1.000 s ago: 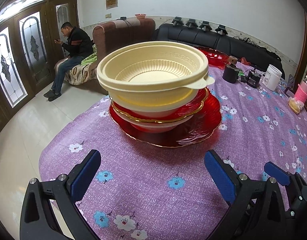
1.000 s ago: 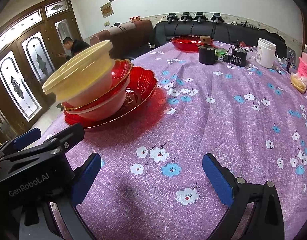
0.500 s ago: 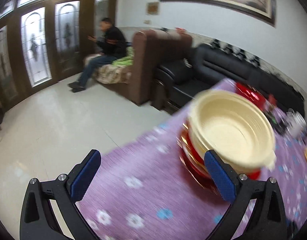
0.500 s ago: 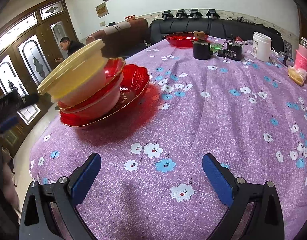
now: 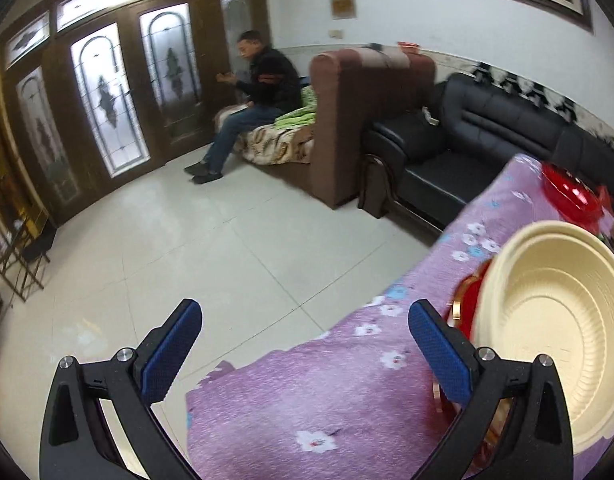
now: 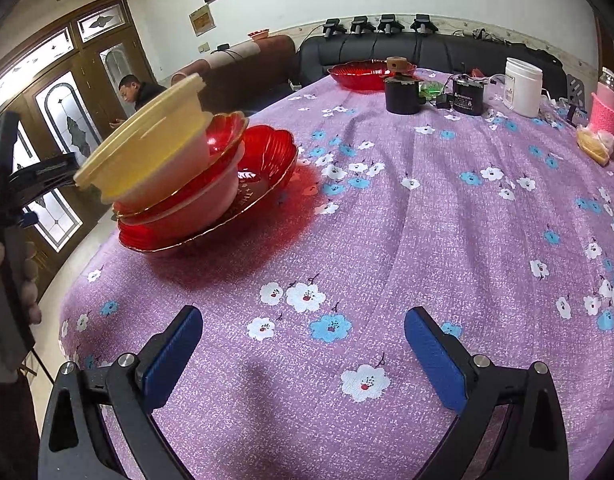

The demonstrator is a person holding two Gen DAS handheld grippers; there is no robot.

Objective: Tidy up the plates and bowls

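A cream plastic bowl (image 6: 147, 148) sits tilted on top of a stack: a small red plate (image 6: 227, 132), a pale bowl (image 6: 203, 204) and a large red plate (image 6: 267, 160) at the bottom. The stack stands near the table's left edge. In the left wrist view the cream bowl (image 5: 555, 328) is at the far right, just beyond my right finger (image 5: 439, 352). My left gripper (image 5: 305, 346) is open and empty, over the table edge and the floor. My right gripper (image 6: 303, 352) is open and empty, above the purple flowered cloth (image 6: 427, 240) in front of the stack.
Another red plate (image 6: 363, 74) lies at the far side of the table, with a black can (image 6: 403, 96), a black box (image 6: 467, 96), a white jar (image 6: 523, 86) and a pink cup (image 6: 607, 108). Sofas stand behind; a man (image 5: 251, 96) sits by the doors.
My left gripper has swung left and away from the table, so the stack went from the middle of its view to the far right. My right gripper has barely moved.
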